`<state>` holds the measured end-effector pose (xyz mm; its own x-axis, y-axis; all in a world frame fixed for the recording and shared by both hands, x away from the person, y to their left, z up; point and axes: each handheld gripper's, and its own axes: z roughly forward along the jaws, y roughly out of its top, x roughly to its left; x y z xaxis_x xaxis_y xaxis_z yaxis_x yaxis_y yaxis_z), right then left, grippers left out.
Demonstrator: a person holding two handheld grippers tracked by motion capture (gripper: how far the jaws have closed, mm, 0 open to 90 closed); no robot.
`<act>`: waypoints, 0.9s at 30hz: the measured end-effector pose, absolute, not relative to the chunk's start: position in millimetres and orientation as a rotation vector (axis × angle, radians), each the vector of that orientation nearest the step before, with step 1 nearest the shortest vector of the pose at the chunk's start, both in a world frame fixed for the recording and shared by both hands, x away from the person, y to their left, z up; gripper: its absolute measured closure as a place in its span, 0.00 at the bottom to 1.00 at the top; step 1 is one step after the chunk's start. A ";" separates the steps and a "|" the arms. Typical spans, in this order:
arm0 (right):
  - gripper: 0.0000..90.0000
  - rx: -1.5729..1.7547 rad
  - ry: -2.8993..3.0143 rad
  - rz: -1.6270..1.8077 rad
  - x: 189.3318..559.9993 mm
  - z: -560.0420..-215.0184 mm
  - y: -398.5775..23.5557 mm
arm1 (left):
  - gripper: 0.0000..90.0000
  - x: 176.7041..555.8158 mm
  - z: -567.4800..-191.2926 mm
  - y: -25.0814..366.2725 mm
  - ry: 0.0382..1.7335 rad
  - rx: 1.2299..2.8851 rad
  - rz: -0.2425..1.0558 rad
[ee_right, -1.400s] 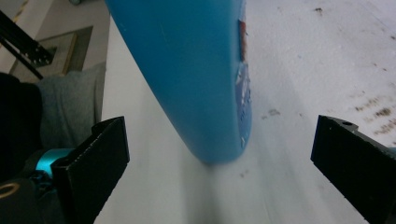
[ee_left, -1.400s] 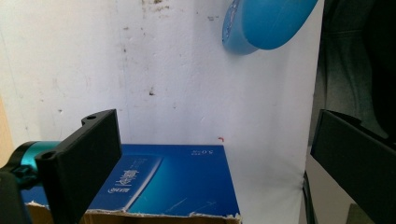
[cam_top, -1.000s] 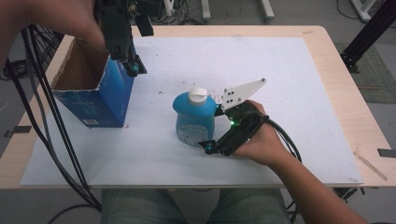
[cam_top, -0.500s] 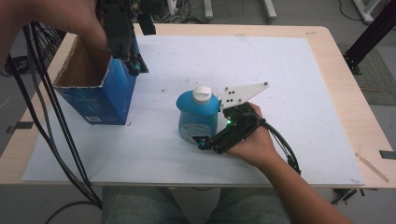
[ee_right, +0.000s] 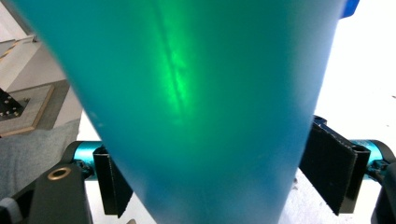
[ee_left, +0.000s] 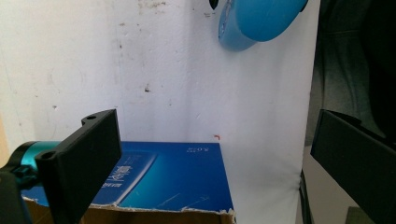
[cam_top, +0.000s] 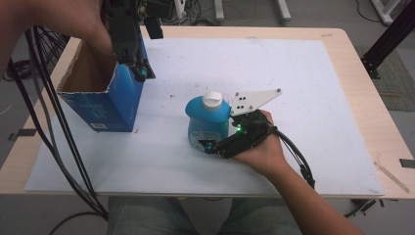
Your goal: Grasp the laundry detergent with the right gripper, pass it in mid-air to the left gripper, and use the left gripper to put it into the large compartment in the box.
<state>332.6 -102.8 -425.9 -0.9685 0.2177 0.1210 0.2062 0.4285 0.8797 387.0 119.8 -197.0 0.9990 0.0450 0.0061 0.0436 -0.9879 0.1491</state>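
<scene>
The blue bottle [cam_top: 208, 125] stands upright near the middle of the white mat [cam_top: 303, 88], white cap [cam_top: 212, 98] on top. My right gripper [cam_top: 210, 145] has it from the near right side: the jaws have just been closing and the pads now sit against both sides of the bottle's body, so I am gripping it. Well to the left stands the open blue box [cam_top: 105, 100]. My left gripper [cam_top: 139, 73] hangs over the box's far right corner, jaws wide apart and holding nothing. Black cables [cam_top: 54, 127] trail down the left edge of the table [cam_top: 364, 107].
</scene>
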 end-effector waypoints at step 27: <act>0.34 0.387 2.639 1.619 332.5 -428.9 -100.8 | 0.02 390.0 -198.4 121.2 0.080 2.995 0.008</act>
<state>332.5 -100.8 -428.9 -0.9690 0.2209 0.1103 0.1984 0.4310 0.8803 390.0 121.2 -198.4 0.9986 0.0538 0.0014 0.0530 -0.9881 0.1447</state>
